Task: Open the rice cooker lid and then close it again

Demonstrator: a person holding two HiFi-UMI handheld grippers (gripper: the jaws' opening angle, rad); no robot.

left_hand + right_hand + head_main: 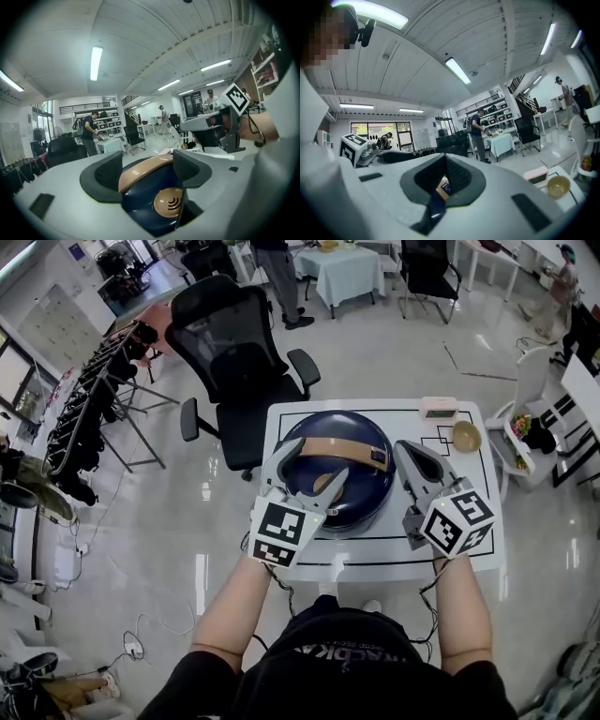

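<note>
Starting at the fingertips: the left gripper (149,169) has its jaws spread wide and isn't clamping anything. The dark pads (108,172) sit either side of the front of the rice cooker (364,482). The round tan release button (168,202) is right in the gap, low and a bit toward the right-hand jaw. I can't tell from where I'm standing whether either pad is actually touching the shell.

The right gripper (445,161) is clenched tight on nothing. All you see past its closed tips is a sliver of blue and tan. It's parked just beside the cooker's right flank, over the white table (469,542), and isn't engaged with anything.

So the cooker sits in the middle of the table, straight ahead of the person, and the lid (330,429) looks fully down. The tan handle (342,450) runs side to side across the top, just past the left jaws.

My read is that the opening hasn't happened yet. The button faces the person and the left gripper is clearly the closer one, basically lined up on it. I'd guess the next move is a push down and in on that button from the left side. The right one would have to swing inward to help, and there's a little bowl (466,436) further back on that side.
</note>
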